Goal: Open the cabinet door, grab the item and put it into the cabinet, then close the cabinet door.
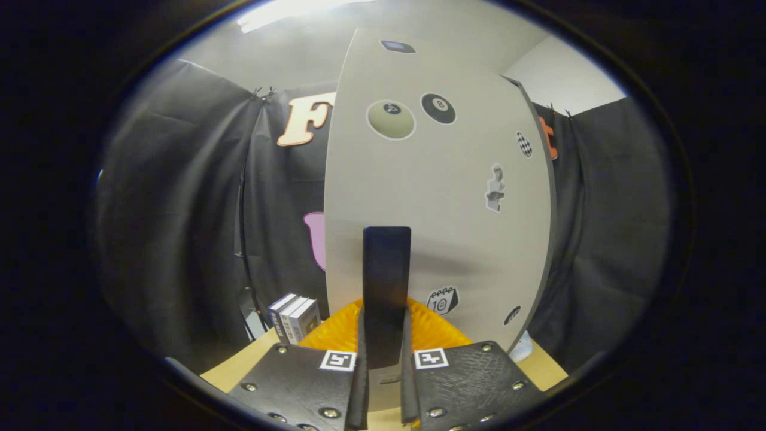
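My jaws (384,365) are clamped on a flat black item (386,287) that stands upright between them at lower centre of the frame, both fingers (361,383) pressing on its sides. Right beyond it, filling the middle of the frame, is the pale cabinet door (437,197) with its round and small stickers, and an orange ribbed thing (335,329) lies low behind the item. At lower left, three small books (293,317) stand on the wooden table (239,365) against the dark cloth wall.
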`<state>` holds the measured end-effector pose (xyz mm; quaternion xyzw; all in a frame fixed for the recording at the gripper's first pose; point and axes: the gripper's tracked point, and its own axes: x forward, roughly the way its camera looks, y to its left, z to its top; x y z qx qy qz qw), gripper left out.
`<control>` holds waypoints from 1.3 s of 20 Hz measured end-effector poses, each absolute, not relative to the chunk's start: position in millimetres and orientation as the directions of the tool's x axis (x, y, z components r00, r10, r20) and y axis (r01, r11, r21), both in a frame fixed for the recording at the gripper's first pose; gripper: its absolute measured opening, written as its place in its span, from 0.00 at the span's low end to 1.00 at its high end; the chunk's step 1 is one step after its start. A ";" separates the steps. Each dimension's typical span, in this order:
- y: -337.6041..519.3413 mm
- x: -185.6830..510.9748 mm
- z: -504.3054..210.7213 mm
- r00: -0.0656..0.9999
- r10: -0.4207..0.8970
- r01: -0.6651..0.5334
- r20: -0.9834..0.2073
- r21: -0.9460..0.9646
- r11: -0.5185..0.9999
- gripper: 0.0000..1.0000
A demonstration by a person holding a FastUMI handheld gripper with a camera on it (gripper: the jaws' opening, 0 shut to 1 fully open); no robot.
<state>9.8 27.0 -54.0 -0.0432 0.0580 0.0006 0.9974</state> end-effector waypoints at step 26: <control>-42.9 -80.1 -36.7 0.982 -0.086 0.081 -0.167 -0.037 0.996 0.21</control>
